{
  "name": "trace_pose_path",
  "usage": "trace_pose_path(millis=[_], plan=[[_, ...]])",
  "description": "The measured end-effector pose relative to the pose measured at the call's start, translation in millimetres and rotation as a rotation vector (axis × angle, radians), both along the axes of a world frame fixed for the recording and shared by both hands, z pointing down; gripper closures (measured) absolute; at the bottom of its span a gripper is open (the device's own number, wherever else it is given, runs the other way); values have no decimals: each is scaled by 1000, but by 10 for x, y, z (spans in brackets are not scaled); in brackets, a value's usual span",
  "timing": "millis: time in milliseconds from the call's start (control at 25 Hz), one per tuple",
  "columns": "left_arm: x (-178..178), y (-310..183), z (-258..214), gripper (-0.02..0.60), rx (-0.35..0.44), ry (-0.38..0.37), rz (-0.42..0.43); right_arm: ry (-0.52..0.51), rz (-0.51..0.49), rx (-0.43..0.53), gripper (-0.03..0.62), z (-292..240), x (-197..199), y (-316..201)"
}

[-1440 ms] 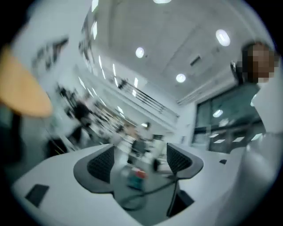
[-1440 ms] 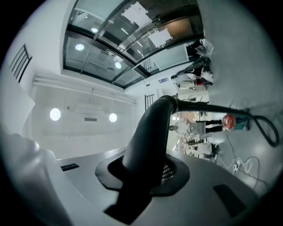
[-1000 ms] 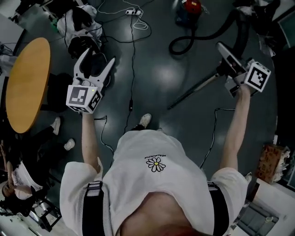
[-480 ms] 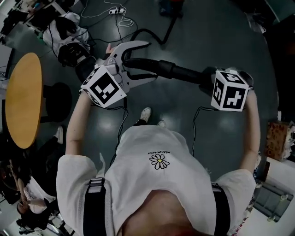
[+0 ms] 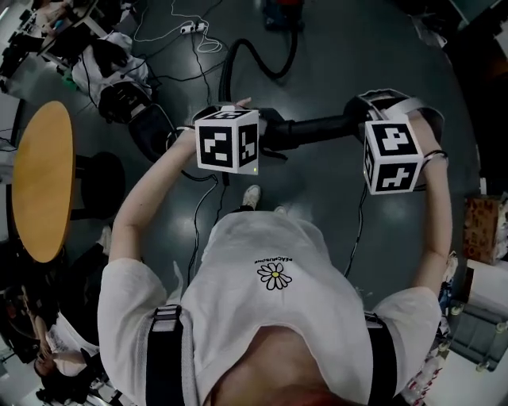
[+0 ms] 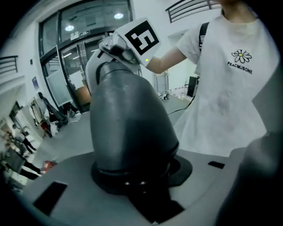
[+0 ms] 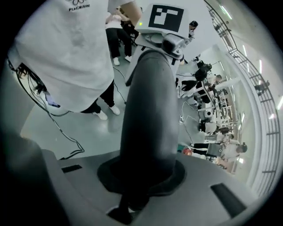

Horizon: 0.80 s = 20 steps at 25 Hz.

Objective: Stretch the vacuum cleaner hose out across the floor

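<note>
A black vacuum tube (image 5: 313,129) hangs level in front of the person's chest, between both grippers. Its ribbed hose (image 5: 238,59) loops away over the dark floor to the vacuum cleaner (image 5: 282,11) at the top edge. My left gripper (image 5: 232,111) sits over the tube's thick end, and its jaws are closing round that grey end (image 6: 128,128). The right gripper (image 5: 375,111) is shut on the thinner end (image 7: 148,119). Marker cubes hide most of both sets of fingers in the head view.
A round wooden table (image 5: 40,178) stands at the left. Bags (image 5: 119,75) and a power strip (image 5: 190,28) with loose cables lie at the upper left. A cardboard box (image 5: 480,230) is at the right edge. People stand and sit around the hall.
The right gripper has lifted the tube off the floor and brought it level before the chest. The left gripper swung in from the left, took the tube's other end, and its jaws narrowed.
</note>
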<state>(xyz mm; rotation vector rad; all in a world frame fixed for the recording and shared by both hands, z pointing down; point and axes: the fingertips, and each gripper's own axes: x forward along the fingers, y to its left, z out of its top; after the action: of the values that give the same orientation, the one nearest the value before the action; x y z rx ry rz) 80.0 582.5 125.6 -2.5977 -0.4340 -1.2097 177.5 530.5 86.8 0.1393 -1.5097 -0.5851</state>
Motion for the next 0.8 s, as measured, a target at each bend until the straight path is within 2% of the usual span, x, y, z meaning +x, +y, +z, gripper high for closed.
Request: trace_pose_path(millis=[40,80,200,280,360,440,520,600,680,800], plan=[[46,210,9,453,-99,16,21,2,-22,37,525,5,2,19],[111,448,-20,459,-225,54,28,-12,-43,83,525,-3,-11,18],[425,1177,-379,459,-661,267,-3,-148,-95,240,525,-149,-141,-37],[618,1560,-804,459,-919,459,26,-322,-138,360,525,-407,-288,-19],[702,1883,-1301,465,-1106,631,138,-593,-181,514,523,-841,-445,106],[754,2160,-1737,466,-1207,740,247,-870,-205,642,523,-1256,-552,307],[791,2391,-1995,466,-1246,804,294,-1014,-202,682,522,-1387,-676,510],[736,2624,-2067,466,-1248,850,298,-1048,-176,653,522,-1285,-837,705],[566,2844,-2026,465,-1264,873,277,-1027,-138,590,522,-1070,-1022,896],[217,3098,-1920,465,-1374,924,238,-970,-79,479,520,-691,-1321,1184]])
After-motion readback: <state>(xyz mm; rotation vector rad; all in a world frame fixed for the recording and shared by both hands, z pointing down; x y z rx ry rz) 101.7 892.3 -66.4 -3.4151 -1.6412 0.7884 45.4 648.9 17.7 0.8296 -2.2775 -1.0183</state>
